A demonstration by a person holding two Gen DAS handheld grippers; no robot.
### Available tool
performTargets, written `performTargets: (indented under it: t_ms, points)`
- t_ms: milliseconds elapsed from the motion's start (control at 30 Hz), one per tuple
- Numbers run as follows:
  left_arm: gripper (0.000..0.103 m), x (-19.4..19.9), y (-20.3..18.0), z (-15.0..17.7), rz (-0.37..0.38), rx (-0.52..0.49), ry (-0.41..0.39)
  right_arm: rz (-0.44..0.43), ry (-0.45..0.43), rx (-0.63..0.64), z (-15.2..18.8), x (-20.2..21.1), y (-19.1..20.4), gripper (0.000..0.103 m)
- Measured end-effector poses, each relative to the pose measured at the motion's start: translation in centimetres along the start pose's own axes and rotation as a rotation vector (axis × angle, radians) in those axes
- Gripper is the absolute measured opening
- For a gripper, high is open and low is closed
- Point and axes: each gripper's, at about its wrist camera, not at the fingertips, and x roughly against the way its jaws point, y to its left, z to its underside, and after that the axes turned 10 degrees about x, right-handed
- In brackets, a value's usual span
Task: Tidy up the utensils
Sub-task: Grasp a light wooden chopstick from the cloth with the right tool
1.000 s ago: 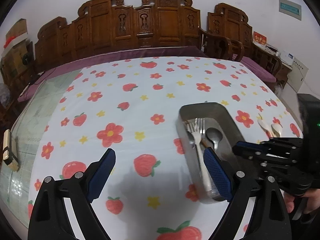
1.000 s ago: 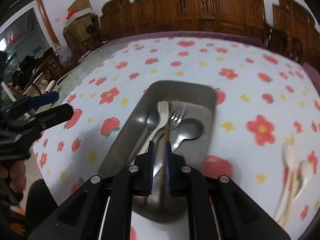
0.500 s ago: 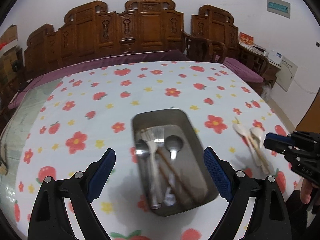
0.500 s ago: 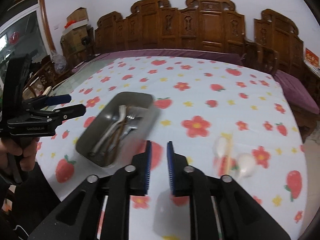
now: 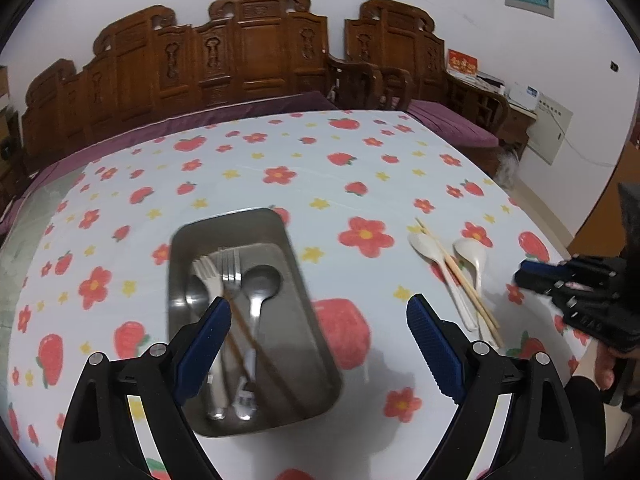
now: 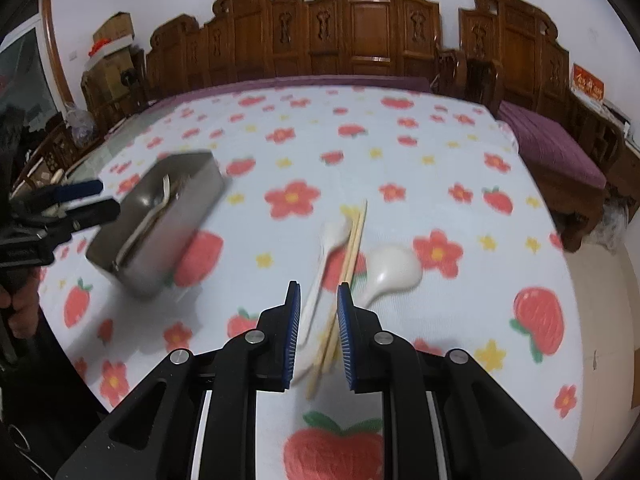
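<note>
the right gripper (image 6: 318, 336), narrowly parted and empty, was lined up over pale wooden chopsticks (image 6: 344, 280) by the worktop's near edge; the left gripper (image 5: 319, 350) was held wide above the steel tray (image 5: 294, 308).

Left black two-finger gripper (image 5: 319, 320) with blue pads — jaws spread wide. Right black two-finger gripper (image 6: 318, 334) — jaws parted narrowly, nothing clamped.

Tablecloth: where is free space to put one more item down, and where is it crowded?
Free: the tablecloth beyond the metal tray, toward the wooden chairs, and the strip between the tray and the white spoons. Crowded: the tray, filled with forks and spoons, and the spot where the spoons and chopsticks lie together before the right tool.
</note>
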Motion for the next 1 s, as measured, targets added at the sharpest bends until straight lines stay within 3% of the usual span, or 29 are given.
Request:
performTargets:
  t_ms: [467,633,700,733,1000]
  points:
    - [0.086,-1.4,-3.5,1.7,0.024,-0.042,0.035,0.003,0.131,-0.006,2.8,-4.8,-0.4,0.017]
    - [0.086,-1.9,-4.3,2.1,0.026,-0.052,0.046,0.062,0.163,0.002,2.8,-5.4,-0.4,0.016]
    - [0.086,-2.0,-4.6,2.2,0.029,-0.054,0.049,0.063,0.159,-0.002,2.9,-5.5,-0.6,0.014]
    - [0.086,-2.0,-4.8,2.2,0.03,-0.056,0.05,0.065,0.158,-0.002,2.9,-5.5,-0.7,0.006]
    - [0.086,-3.9,-6.9,2.2,0.026,-0.079,0.063,0.065,0.105,-0.01,2.2,-3.5,-1.9,0.006]
